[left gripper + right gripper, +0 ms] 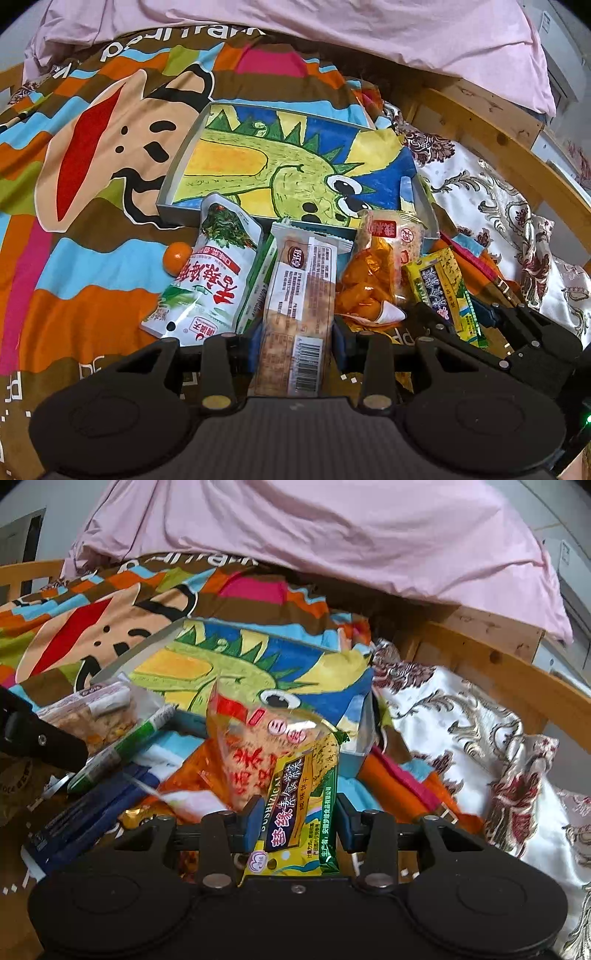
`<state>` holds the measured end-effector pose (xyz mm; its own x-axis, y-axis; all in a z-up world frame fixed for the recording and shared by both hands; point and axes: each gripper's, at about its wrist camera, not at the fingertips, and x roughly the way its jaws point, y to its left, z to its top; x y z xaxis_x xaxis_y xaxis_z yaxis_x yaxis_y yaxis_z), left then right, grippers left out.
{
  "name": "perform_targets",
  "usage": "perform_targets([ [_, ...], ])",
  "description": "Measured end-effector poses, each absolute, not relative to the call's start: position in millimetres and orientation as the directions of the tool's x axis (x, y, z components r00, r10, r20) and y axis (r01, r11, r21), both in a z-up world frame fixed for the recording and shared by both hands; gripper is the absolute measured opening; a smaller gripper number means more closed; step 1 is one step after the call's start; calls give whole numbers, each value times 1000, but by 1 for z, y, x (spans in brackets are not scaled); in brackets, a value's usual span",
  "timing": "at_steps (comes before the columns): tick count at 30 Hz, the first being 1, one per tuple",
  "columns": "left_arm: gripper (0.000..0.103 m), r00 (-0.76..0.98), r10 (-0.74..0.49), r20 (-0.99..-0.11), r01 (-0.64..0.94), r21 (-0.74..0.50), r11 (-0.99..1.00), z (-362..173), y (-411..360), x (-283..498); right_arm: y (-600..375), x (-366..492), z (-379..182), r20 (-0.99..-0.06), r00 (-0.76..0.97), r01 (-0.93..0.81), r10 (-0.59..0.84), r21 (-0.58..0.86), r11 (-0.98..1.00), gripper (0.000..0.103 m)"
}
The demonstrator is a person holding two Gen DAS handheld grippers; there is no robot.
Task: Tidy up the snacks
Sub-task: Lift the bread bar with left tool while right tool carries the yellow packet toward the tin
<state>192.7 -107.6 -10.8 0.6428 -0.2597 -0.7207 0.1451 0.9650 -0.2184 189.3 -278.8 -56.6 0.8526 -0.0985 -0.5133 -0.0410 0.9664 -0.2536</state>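
Note:
My left gripper [297, 343] is shut on a long clear biscuit packet [295, 295] with a barcode, its blue pads pressing both sides. My right gripper [297, 823] is shut on a yellow-green snack packet [295, 805], which also shows at the right of the left wrist view [447, 291]. Just beyond both lies a grey tray [171, 181] lined with a dinosaur drawing, its near wall half hidden by snacks. A white seaweed packet [210, 280], a small orange fruit [174, 259], an orange wrapper bag [365, 284] and a clear cracker bag [391, 236] lie in front of it.
Everything sits on a bright cartoon blanket [92, 184]. A pink quilt [332, 33] is heaped at the back. A floral cloth [461, 720] and a wooden bed rail [517, 672] run along the right. Blue packets [85, 812] and a green-white packet [122, 746] lie at the left.

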Motion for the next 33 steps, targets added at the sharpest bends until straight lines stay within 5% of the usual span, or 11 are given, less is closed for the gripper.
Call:
perform_targets([
  [10, 40, 668, -268, -695, 152, -225, 962, -5, -109, 199, -277, 187, -51, -457, 882, -25, -116, -291, 956, 42],
  [25, 40, 773, -268, -574, 177, -210, 961, 28, -131, 272, -303, 255, -8, -207, 976, 6, -65, -270, 963, 42],
  [33, 40, 781, -287, -555, 148, -283, 948, 11, -153, 361, -327, 322, -26, -239, 971, -22, -18, -163, 986, 42],
])
